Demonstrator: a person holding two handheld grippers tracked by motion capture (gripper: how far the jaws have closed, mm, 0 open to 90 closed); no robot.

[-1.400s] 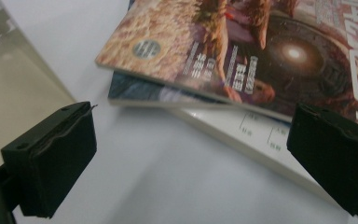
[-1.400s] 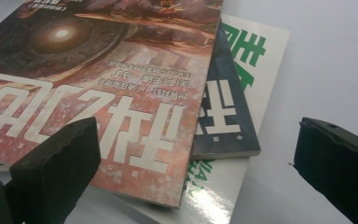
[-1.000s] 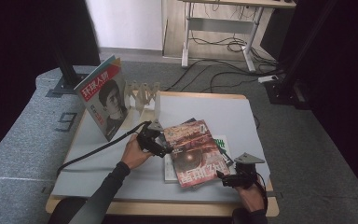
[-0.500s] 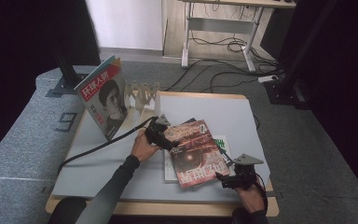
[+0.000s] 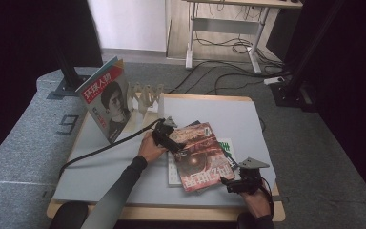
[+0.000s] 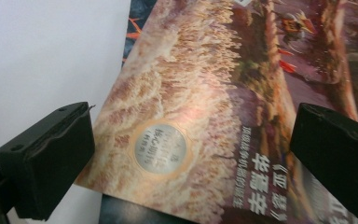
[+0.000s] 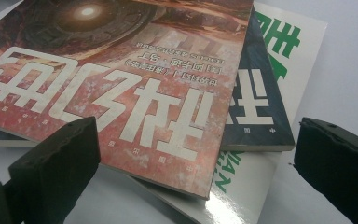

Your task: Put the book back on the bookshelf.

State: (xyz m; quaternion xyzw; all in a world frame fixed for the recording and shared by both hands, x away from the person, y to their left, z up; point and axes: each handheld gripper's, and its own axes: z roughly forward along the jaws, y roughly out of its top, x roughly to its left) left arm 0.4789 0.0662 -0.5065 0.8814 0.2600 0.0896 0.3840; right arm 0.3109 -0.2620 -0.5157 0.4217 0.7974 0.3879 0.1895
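A red magazine tops a stack at the table's middle right. Under it lie a dark blue magazine and a white one with green letters. My left gripper is at the red cover's far left corner. In the left gripper view it is open, its jaws wide on either side of that cover. My right gripper is off the stack's near right corner. In the right gripper view it is open, with the red magazine's corner just ahead.
A magazine with a portrait cover stands leaning against a white rack at the table's back left. The left gripper's black cable trails across the left half. Desk legs and floor cables lie beyond the table.
My left gripper has slid slightly away and to the right, onto the red magazine's far corner. The right gripper has hardly moved.
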